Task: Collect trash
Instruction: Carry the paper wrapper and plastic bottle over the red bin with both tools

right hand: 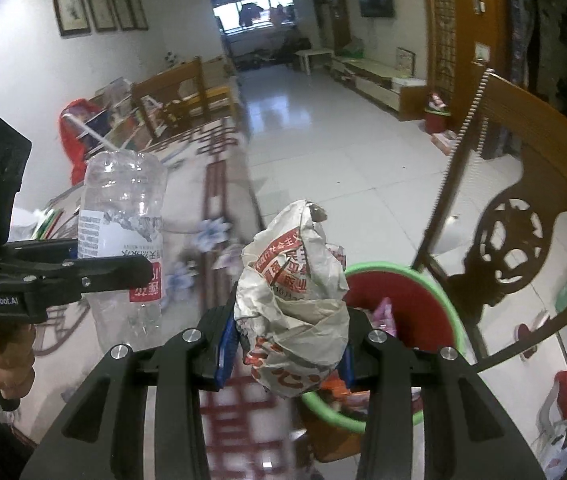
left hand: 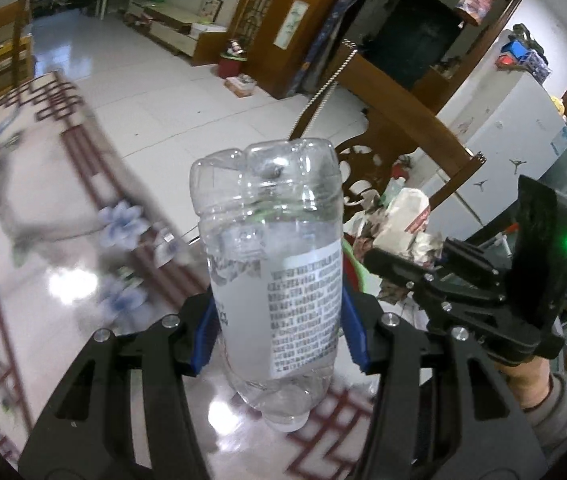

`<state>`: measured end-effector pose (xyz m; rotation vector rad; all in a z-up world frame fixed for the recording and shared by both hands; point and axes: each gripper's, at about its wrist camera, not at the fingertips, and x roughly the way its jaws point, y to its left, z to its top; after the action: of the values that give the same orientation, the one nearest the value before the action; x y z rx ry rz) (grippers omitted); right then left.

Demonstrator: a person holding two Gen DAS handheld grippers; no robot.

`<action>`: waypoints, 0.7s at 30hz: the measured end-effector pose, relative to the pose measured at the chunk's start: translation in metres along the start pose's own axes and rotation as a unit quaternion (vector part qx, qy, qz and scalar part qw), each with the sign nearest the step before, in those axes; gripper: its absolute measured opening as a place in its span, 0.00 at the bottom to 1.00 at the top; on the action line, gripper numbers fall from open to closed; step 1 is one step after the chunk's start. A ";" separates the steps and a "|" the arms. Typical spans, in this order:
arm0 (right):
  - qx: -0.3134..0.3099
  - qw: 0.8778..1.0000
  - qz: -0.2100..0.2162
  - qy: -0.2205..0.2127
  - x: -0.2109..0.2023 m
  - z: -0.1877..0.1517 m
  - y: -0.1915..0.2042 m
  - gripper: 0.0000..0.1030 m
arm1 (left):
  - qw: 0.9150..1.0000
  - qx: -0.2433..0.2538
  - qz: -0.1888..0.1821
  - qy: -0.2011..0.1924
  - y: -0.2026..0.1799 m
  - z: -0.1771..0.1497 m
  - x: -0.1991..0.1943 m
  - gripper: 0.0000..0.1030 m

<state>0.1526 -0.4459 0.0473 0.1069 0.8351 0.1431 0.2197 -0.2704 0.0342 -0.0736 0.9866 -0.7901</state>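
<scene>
Two pieces of trash are being carried at once, one per gripper. The left gripper (left hand: 279, 328) is clamping its blue pads against the labelled middle of an empty plastic bottle (left hand: 271, 256), filling the centre of the left wrist view; the bottle is being held upside down, cap toward the camera, probably because it was grabbed that way round. The right gripper (right hand: 283, 344) is squeezing a crumpled paper wrapper (right hand: 295, 292) with red print, at the centre of the right wrist view. Just behind it, at lower right of that frame, a red bin with a green rim (right hand: 439, 292) is waiting beside the patterned table (left hand: 43, 220). Judging by that, the wrapper is being held over the bin's edge so a release drops it inside, with the bottle likely next.
</scene>
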 end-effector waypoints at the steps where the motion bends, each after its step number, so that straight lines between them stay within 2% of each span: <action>1: 0.002 1.000 -0.005 0.000 -0.001 0.002 -0.008 0.37 | 1.000 0.000 -0.005 0.000 -0.004 0.005 0.006 0.49; 12: 0.038 0.999 -0.023 -0.001 0.000 0.006 -0.066 0.37 | 0.999 -0.003 -0.036 -0.004 -0.032 0.029 0.055 0.49; 21: 0.068 0.997 -0.028 0.022 0.016 0.000 -0.096 0.37 | 0.999 -0.014 -0.042 0.005 -0.037 0.034 0.088 0.49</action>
<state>0.1707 -0.5377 0.0213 0.2088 0.8910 0.0351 0.2514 -0.3619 0.0051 -0.1372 1.0102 -0.8547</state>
